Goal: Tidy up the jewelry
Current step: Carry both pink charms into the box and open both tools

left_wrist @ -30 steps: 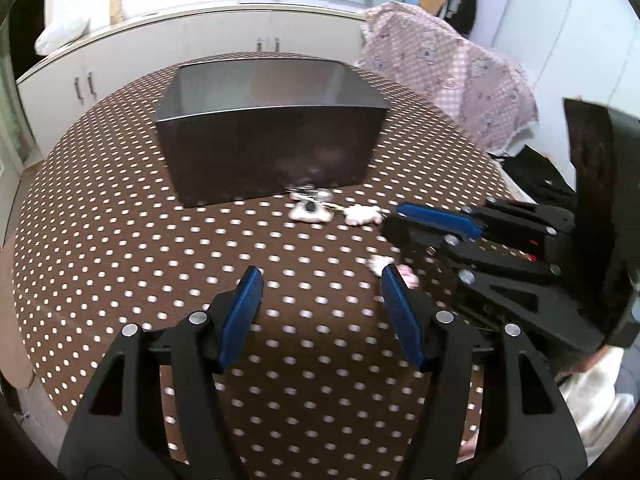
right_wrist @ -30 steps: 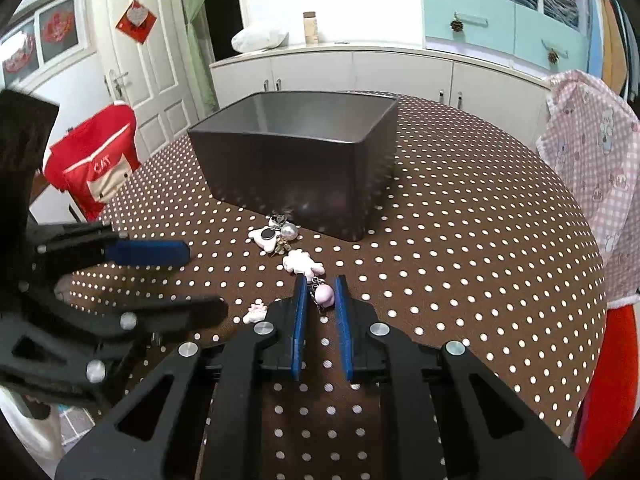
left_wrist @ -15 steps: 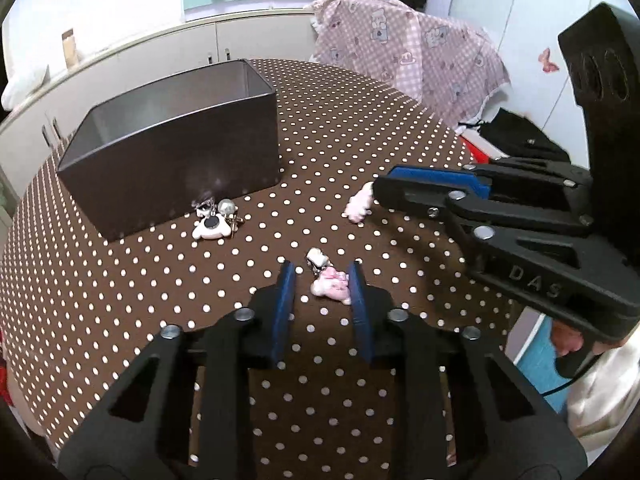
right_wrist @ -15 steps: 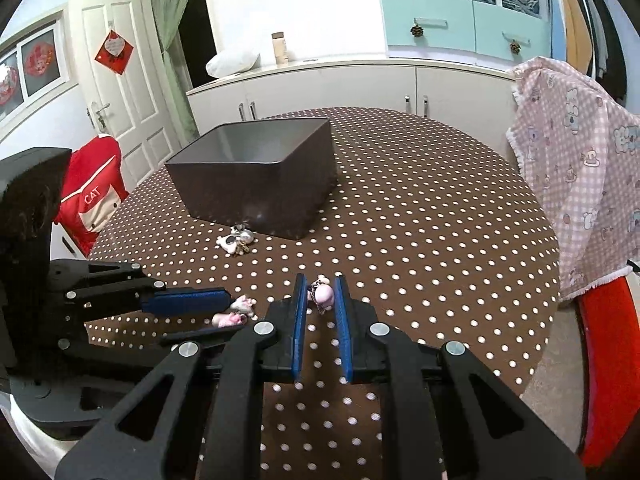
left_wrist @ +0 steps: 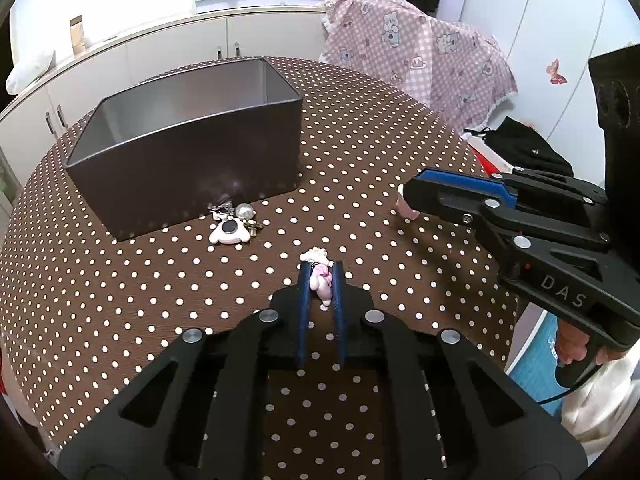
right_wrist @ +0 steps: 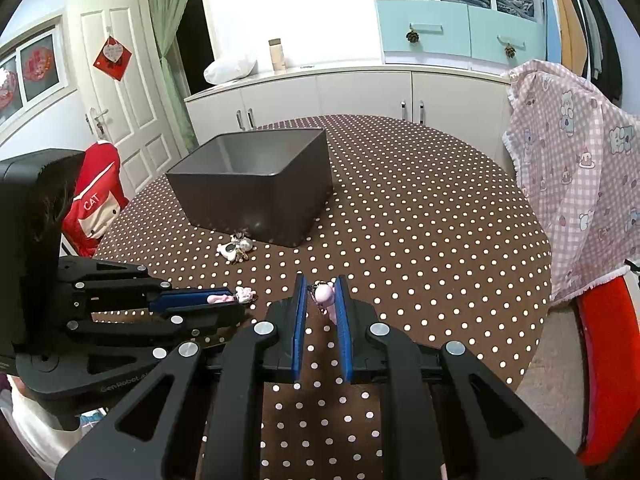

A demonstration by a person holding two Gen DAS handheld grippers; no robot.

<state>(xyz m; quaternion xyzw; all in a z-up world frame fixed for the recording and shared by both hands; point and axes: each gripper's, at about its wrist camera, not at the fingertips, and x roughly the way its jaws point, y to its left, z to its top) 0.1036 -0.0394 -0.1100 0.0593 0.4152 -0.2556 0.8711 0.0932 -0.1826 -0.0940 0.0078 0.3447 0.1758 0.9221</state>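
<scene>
left gripper [left_wrist: 320, 280]: blue pads pressed in on a pink charm [left_wrist: 321, 283]; a white bit of it pokes out past the tips, far side. Charm sits at or just above the cloth; whether it is lifted, cannot tell.
right gripper [right_wrist: 321, 294]: pads pinching a second pink charm [right_wrist: 324, 295] with a small ring at its far end; looks raised off the table.
third piece: white keychain cluster [left_wrist: 232, 229] with a pearl bead lies on the polka-dot tablecloth [left_wrist: 120, 300], just beside the near wall of the box, touching neither gripper.
key relation: dark box [left_wrist: 188, 148] lies far and left of both grippers. In the left wrist view its long axis runs left to right, open top up. Left gripper seems nearer to it; right gripper sits well right of it.
box contents: visible inner walls and floor show nothing; near inner corner hidden by the wall.
step (judgement): both charms gripped, carry to box is next.
next move needs: clear the near rim before letting go.
risk: small charm slipping from the pads; grippers bumping over the box.
</scene>
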